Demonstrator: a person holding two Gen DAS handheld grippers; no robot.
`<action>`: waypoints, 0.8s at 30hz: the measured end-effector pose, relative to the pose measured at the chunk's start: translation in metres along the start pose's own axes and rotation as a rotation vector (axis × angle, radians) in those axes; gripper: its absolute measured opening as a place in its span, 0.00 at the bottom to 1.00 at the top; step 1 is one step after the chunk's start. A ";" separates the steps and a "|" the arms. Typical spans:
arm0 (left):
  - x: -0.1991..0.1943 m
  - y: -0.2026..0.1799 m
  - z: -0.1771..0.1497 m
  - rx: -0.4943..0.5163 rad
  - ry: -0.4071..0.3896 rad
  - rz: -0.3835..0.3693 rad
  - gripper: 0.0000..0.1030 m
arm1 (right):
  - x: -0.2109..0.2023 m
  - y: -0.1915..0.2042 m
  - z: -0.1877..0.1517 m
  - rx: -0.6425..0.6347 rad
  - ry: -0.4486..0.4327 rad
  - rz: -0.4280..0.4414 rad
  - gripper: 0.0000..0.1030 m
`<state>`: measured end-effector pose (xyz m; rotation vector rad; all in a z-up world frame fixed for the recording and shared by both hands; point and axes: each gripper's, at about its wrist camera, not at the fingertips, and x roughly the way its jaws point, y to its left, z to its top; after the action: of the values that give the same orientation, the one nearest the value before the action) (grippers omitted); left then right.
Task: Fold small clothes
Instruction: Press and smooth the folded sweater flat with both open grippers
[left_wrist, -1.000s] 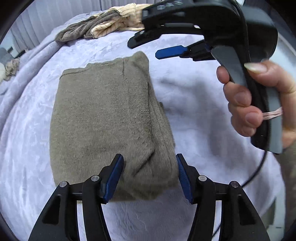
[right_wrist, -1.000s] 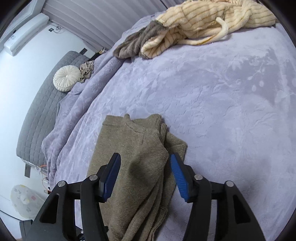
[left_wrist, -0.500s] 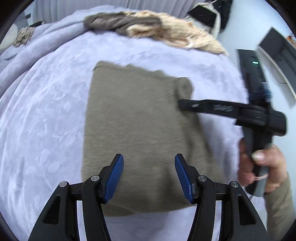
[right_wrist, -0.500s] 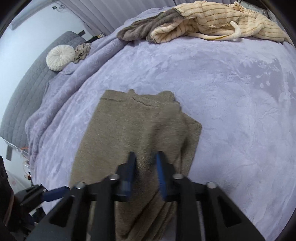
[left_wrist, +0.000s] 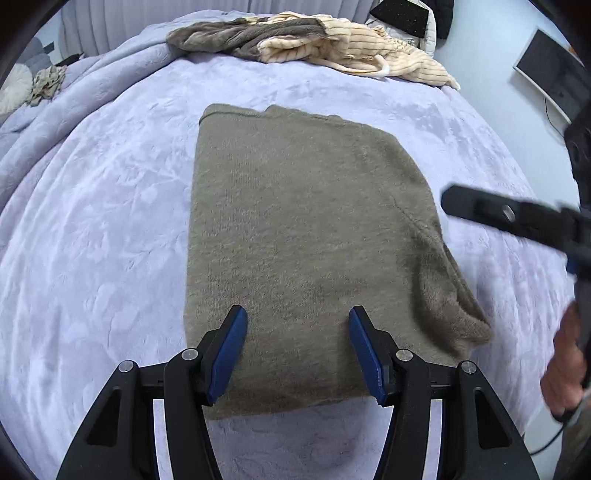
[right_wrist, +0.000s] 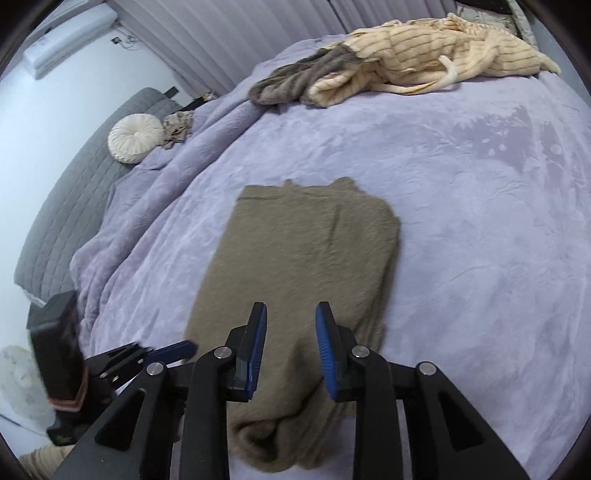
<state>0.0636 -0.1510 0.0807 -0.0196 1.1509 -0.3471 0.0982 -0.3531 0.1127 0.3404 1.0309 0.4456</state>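
A folded olive-brown knit garment (left_wrist: 303, 229) lies flat on the lavender bedspread (left_wrist: 92, 221). It also shows in the right wrist view (right_wrist: 314, 266), with a rolled sleeve end at its near edge. My left gripper (left_wrist: 297, 350) is open and empty, hovering over the garment's near edge. My right gripper (right_wrist: 290, 354) is partly open and empty, above the garment's near end. The right gripper shows blurred at the right of the left wrist view (left_wrist: 509, 218), beside the garment. The left gripper shows at the lower left of the right wrist view (right_wrist: 147, 358).
A pile of cream striped and grey-brown clothes (left_wrist: 314, 48) lies at the far edge of the bed, also in the right wrist view (right_wrist: 406, 62). A round white cushion (right_wrist: 135, 136) sits on a grey quilt (right_wrist: 74, 206) at the left. A monitor (left_wrist: 550, 74) stands at the far right.
The right gripper closed partway and pulled back off the garment to its right side. The left gripper rose and shifted, so the whole garment lies flat in view.
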 end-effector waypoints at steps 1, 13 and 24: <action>-0.001 0.005 -0.001 0.002 -0.007 0.002 0.57 | 0.001 0.008 -0.008 -0.007 0.006 0.020 0.39; 0.006 0.033 -0.019 0.018 0.033 0.075 0.57 | 0.025 -0.010 -0.063 0.082 0.054 0.009 0.38; 0.008 0.026 0.019 0.015 0.000 0.073 0.57 | 0.015 0.025 -0.008 -0.077 -0.011 -0.163 0.53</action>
<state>0.0907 -0.1319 0.0766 0.0353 1.1464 -0.2913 0.0932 -0.3234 0.1094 0.1878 1.0193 0.3356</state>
